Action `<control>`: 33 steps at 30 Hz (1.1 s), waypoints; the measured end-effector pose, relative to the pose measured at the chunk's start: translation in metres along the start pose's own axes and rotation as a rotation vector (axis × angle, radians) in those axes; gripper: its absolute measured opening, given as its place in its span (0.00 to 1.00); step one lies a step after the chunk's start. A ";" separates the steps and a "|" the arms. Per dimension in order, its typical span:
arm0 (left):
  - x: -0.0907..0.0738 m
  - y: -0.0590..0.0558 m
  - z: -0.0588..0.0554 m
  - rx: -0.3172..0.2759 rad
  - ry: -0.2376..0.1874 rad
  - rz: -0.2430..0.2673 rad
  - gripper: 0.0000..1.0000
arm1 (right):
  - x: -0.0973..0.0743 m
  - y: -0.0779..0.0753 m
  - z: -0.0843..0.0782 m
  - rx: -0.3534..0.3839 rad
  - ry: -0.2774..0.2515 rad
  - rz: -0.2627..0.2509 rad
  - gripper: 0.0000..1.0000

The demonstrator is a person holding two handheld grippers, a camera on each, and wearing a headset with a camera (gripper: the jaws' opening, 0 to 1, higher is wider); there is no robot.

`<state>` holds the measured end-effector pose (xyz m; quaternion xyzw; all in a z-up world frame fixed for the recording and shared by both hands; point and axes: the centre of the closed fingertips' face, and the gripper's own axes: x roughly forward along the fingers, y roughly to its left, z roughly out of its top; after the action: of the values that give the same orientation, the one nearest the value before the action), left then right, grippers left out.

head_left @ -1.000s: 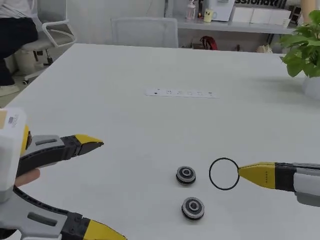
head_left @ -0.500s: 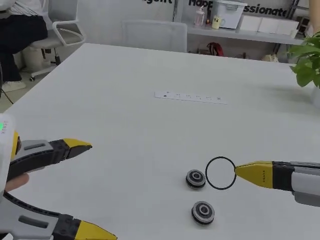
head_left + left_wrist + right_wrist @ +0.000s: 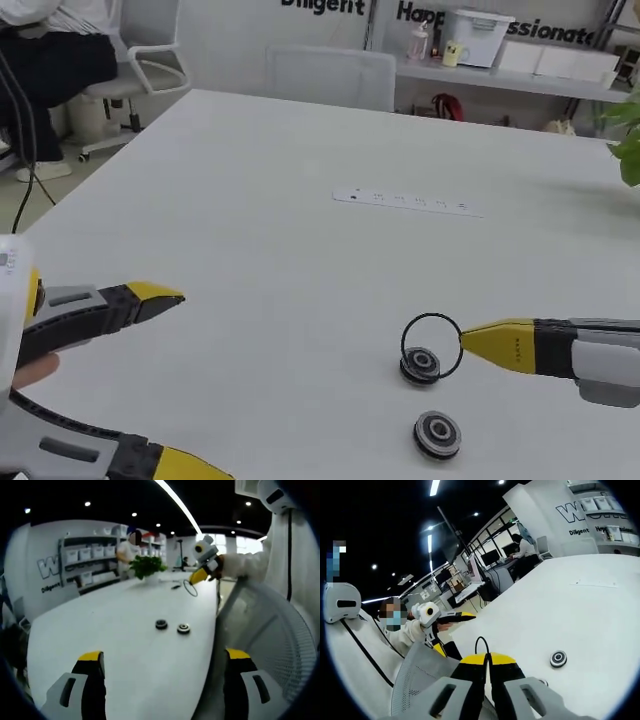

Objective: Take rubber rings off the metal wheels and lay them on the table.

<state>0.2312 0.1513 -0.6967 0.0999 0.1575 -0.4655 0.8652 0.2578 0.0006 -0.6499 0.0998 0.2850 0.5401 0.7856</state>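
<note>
Two metal wheels with dark rims lie on the white table (image 3: 250, 200), one (image 3: 421, 365) farther from me than the other (image 3: 438, 433). My right gripper (image 3: 465, 340) comes in from the right, shut on a thin black rubber ring (image 3: 432, 316). The ring hangs in the air and overlaps the farther wheel. In the right gripper view the ring (image 3: 480, 641) stands up from the shut yellow tips (image 3: 488, 657), with a wheel (image 3: 558, 658) beyond. My left gripper (image 3: 175, 380) is open at the lower left, holding nothing. In the left gripper view both wheels (image 3: 161, 624) (image 3: 183, 628) lie ahead of it.
A white power strip (image 3: 407, 201) is set into the table's middle. A grey chair (image 3: 330, 75) stands at the far edge, with shelves behind it. A plant's leaves (image 3: 632, 150) reach in at the right. A person (image 3: 60, 50) sits at the far left.
My right gripper has carried the ring leftward, from beside the farther wheel to over it. The head camera has shifted. My left gripper stays open.
</note>
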 end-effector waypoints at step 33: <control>0.036 0.008 -0.023 -0.043 0.022 -0.056 1.00 | 0.036 -0.015 -0.022 0.007 0.128 0.035 0.00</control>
<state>0.2526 0.1354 -0.7315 0.0818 0.1799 -0.4849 0.8519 0.2664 0.0241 -0.6875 0.0728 0.3349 0.5579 0.7559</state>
